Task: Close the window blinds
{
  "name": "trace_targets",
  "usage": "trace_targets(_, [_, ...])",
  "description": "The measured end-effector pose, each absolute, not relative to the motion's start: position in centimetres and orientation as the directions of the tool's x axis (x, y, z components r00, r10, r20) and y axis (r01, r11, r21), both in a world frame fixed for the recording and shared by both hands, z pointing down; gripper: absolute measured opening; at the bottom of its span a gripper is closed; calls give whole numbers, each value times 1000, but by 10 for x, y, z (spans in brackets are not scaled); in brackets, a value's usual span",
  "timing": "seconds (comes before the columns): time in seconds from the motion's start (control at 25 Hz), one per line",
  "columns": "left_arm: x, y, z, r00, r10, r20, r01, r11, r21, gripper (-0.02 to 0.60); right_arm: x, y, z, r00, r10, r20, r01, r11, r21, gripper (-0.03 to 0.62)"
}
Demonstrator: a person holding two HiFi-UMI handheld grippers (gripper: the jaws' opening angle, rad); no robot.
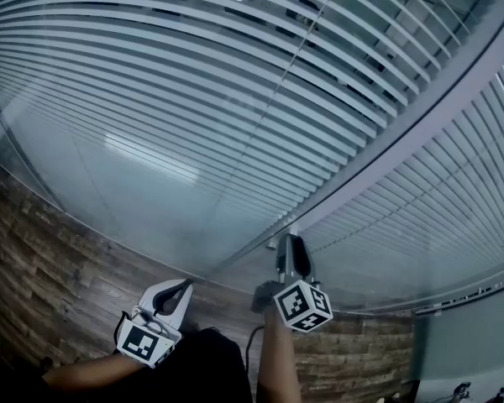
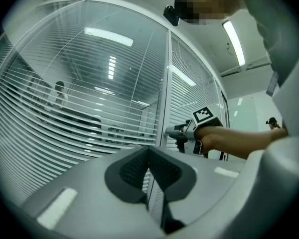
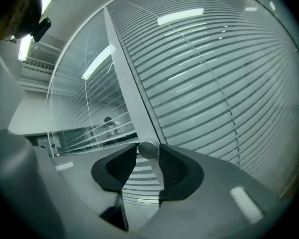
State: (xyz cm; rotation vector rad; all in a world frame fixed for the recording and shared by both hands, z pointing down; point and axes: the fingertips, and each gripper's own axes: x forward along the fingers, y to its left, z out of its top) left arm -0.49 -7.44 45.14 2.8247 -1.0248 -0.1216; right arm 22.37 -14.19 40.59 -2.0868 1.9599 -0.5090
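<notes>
Dark-padded fingers (image 3: 175,169) of right gripper (image 3: 148,156): spread, one on each side of round metal knob (image 3: 148,148), close against it, no clear squeeze visible. Knob sits on pale frame post (image 3: 125,83) between two glazed panes. Behind the glass on both sides of the post hang the window blinds (image 3: 204,83), slats horizontal, gaps showing between them. Left gripper (image 2: 149,152): fingers pressed together at the tips, nothing between them, held near the glass, to the left of right gripper.
</notes>
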Motion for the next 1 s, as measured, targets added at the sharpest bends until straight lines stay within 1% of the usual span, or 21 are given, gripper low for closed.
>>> trace_targets(0.28, [-6,-75,452,760,-649,-28,-639,-755,143,0,225,-143,408,56,-995,86,-904,-87,-418,130])
trace_targets(0.4, [-7,-77,453,759,-651,-22,-641,-753,151,0,226,-145,409,70,-993,95,-914,-102,-393,129])
trace_targets(0.64, [-7,-80,450,758,-652,-23,-641,-751,161,0,226,-148,410,68,-988,137,-976,-94,-199,127])
trace_targets(0.76, [-7,-84,456,755,-655,-6,-646,-747,157,0,226,-151,412,60,-986,156,-990,-78,-115,127])
trace_targets(1.0, [-6,-82,458,767,-642,5,-635,-757,157,0,221,-152,410,90,-974,206,-990,-66,121,127])
